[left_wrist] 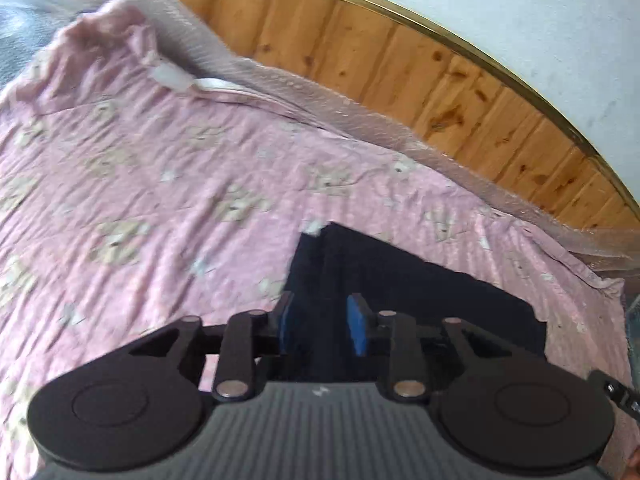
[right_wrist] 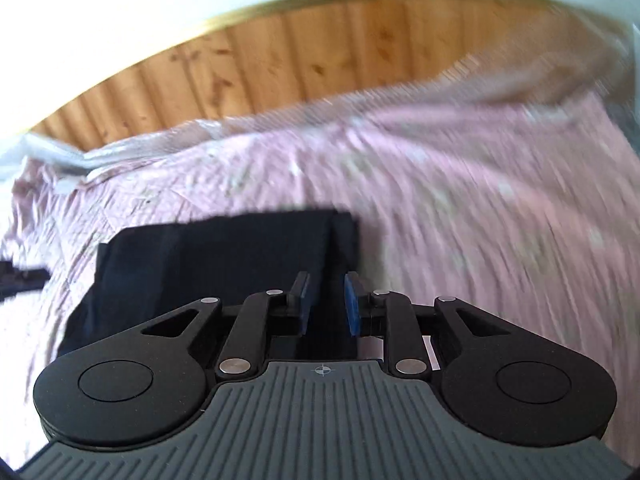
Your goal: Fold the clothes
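Observation:
A dark navy garment (left_wrist: 404, 280) lies folded flat on a pink patterned bedspread (left_wrist: 160, 168). My left gripper (left_wrist: 322, 326) hovers over the garment's left part, jaws apart, with nothing between the blue pads (left_wrist: 357, 326). The same garment shows in the right wrist view (right_wrist: 224, 252). My right gripper (right_wrist: 326, 302) is over the garment's right edge, jaws apart, blue pads (right_wrist: 352, 304) showing, nothing held. The right view is blurred by motion.
A wooden panelled wall (left_wrist: 400, 60) with a brass trim runs behind the bed. Clear plastic sheeting (left_wrist: 360, 116) lies along the bed's far edge. A dark strap-like item (right_wrist: 20, 280) sits at the left edge of the right wrist view.

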The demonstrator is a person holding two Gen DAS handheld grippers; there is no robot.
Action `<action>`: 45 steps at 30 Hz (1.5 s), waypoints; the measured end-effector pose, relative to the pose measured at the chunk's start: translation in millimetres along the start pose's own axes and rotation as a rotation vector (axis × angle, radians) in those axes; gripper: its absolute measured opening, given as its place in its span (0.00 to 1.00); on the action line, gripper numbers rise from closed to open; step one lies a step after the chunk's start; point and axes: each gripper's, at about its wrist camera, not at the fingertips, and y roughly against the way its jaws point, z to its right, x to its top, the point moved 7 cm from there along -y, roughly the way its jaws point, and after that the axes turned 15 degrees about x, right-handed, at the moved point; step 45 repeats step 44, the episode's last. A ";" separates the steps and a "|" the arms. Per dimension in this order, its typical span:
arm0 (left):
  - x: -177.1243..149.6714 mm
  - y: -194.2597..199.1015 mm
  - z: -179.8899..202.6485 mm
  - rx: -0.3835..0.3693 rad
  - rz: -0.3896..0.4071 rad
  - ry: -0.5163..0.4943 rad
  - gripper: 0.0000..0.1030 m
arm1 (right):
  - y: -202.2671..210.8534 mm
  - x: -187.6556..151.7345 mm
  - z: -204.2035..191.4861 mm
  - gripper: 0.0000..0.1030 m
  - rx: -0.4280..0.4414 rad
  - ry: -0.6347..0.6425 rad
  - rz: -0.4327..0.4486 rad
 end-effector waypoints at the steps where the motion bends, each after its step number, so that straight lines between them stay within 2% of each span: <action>1: 5.2 -18.2 17.0 -0.016 -0.022 -0.051 0.36 | -18.4 13.8 -1.0 0.27 0.012 0.047 -0.001; 2: 8.7 -36.7 30.3 -0.015 -0.042 -0.101 0.37 | -40.4 19.7 0.5 0.29 0.034 0.058 -0.024; 3: 8.6 -55.8 36.5 0.022 -0.058 -0.151 0.37 | -62.3 25.1 2.2 0.33 0.055 0.068 -0.050; 5: 4.2 -79.7 33.7 0.076 -0.062 -0.203 0.37 | -99.6 6.5 17.1 0.35 0.068 0.061 -0.216; 6: 1.8 -84.1 28.5 0.086 -0.063 -0.209 0.37 | -106.5 -7.0 25.9 0.29 0.047 0.082 -0.290; 7: 0.8 -79.2 23.1 0.086 -0.076 -0.198 0.37 | -97.0 -7.9 29.0 0.34 0.029 0.118 -0.257; 8: -1.6 -67.3 19.3 0.088 -0.080 -0.183 0.34 | -83.8 -9.1 33.4 0.39 -0.040 0.119 -0.249; 9: -5.6 -47.4 19.0 0.045 -0.057 -0.165 0.34 | -62.8 -7.6 27.9 0.39 -0.004 0.073 -0.179; 11: -23.5 -16.3 24.5 -0.038 -0.048 -0.166 0.48 | -20.0 -4.4 16.7 0.38 0.070 -0.017 -0.043; 12: -35.1 -2.9 28.8 -0.079 -0.053 -0.175 0.52 | -5.6 -11.7 -0.2 0.38 0.134 -0.033 -0.027; 13: -48.5 4.6 33.5 -0.103 -0.069 -0.197 0.57 | 2.0 -24.2 -19.4 0.39 0.180 -0.015 -0.046; 14: -65.7 -2.9 36.9 -0.078 -0.108 -0.242 0.61 | -5.4 -45.7 -23.4 0.43 0.178 -0.003 -0.106; 15: -78.5 -12.1 35.2 -0.037 -0.129 -0.279 0.63 | -12.5 -67.1 -27.2 0.56 0.177 0.009 -0.166; 16: -83.9 -14.3 32.1 -0.022 -0.107 -0.294 0.66 | -18.8 -87.6 -30.6 0.61 0.174 0.019 -0.221; 17: -86.9 -15.2 30.1 -0.004 -0.103 -0.306 0.67 | -14.4 -92.2 -25.3 0.59 0.157 -0.002 -0.209; 19: -82.1 -9.8 29.8 0.030 -0.168 -0.311 0.67 | -5.2 -101.1 -15.5 0.64 0.122 -0.044 -0.184; 21: -77.0 7.6 28.2 0.004 -0.209 -0.277 0.72 | 13.6 -95.3 -33.1 0.73 0.081 -0.041 -0.168; 22: -75.5 18.0 28.1 -0.011 -0.219 -0.268 0.78 | 23.1 -92.4 -41.9 0.77 0.060 -0.040 -0.160; 23: -75.5 30.2 29.8 -0.015 -0.215 -0.275 0.87 | 32.6 -89.5 -50.7 0.78 0.039 -0.038 -0.152; 27: -80.8 84.4 40.9 -0.023 -0.155 -0.332 0.99 | 71.0 -77.8 -86.0 0.84 -0.044 -0.032 -0.119; 30: -86.0 121.8 45.2 -0.068 -0.124 -0.342 1.00 | 95.6 -72.4 -110.2 0.86 -0.097 -0.018 -0.103; 35: -95.8 165.6 39.3 -0.086 -0.098 -0.327 1.00 | 122.9 -73.2 -141.9 0.86 -0.153 0.021 -0.097; 39: -109.9 190.1 23.3 -0.078 -0.073 -0.313 1.00 | 142.0 -80.8 -155.5 0.86 -0.178 -0.011 -0.080; 45: -126.3 220.7 4.6 -0.077 -0.043 -0.308 1.00 | 166.1 -99.6 -171.3 0.86 -0.208 0.007 -0.087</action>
